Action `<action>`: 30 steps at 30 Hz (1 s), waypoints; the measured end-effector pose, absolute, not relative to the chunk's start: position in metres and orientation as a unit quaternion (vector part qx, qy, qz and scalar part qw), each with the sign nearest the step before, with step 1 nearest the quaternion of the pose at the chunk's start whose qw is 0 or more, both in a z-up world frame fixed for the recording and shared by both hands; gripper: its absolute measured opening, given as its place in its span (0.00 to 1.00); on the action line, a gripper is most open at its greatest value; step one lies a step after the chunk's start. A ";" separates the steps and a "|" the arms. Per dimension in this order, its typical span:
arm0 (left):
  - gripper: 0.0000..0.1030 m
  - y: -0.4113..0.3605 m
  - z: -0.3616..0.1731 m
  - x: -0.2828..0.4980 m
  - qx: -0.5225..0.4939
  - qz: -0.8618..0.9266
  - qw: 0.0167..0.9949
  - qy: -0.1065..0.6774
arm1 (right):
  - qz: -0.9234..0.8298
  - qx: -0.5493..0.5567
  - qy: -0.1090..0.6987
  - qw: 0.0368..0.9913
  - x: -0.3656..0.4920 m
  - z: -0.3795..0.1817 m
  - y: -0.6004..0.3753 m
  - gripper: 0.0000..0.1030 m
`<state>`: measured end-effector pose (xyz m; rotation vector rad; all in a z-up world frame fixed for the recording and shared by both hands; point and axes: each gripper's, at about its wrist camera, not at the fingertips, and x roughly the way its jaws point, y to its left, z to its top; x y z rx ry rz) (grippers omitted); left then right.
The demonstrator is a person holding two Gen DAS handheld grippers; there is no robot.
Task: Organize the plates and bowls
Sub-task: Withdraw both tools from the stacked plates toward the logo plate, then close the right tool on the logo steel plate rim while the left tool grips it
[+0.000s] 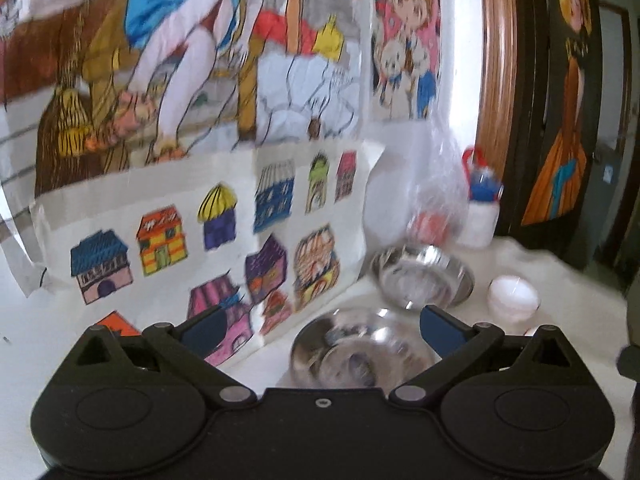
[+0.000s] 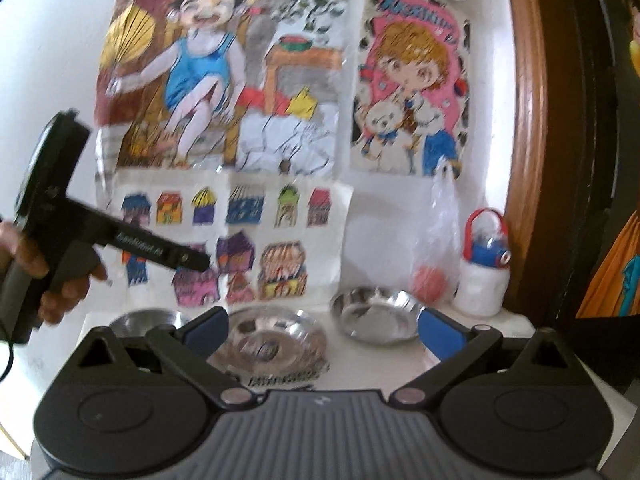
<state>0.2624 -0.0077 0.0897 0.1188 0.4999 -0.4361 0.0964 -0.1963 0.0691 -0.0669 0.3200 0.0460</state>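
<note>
Both claws [image 1: 320, 330] [image 2: 322, 330] gape empty, steel bowls [image 1: 362, 354] [image 2: 266, 342] just beyond them.

The left gripper [image 1: 320, 330] has a black body with two round domed housings, black linkage arms joined by silver pivot pins, one small screw at the centre, and blue pads [image 1: 442, 334] on its fingers. The right gripper [image 2: 322, 330] matches, but its base is grey and ribbed. From the right wrist view, the left gripper's black handle carries white lettering and a black cable.
</note>
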 end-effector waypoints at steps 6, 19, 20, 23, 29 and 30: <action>0.99 0.003 0.065 0.285 0.089 -0.213 0.933 0.277 | 0.035 -0.039 0.198 0.979 0.109 0.041 -0.185 1.00; 0.99 -0.016 0.028 0.342 0.140 -0.236 0.907 0.321 | 0.054 -0.007 0.297 0.953 0.178 0.006 -0.197 1.00; 0.99 -0.017 0.026 0.346 0.140 -0.236 0.906 0.323 | 0.052 -0.007 0.302 0.952 0.186 0.005 -0.198 1.00; 0.99 -0.021 0.019 0.357 0.146 -0.236 0.903 0.328 | 0.049 -0.008 0.314 0.948 0.201 0.003 -0.200 1.00; 0.99 -0.022 0.010 0.371 0.150 -0.241 0.898 0.335 | 0.049 0.003 0.325 0.944 0.223 -0.002 -0.202 1.00; 0.99 -0.021 0.008 0.373 0.149 -0.241 0.897 0.338 | 0.049 0.006 0.326 0.944 0.225 -0.003 -0.203 1.00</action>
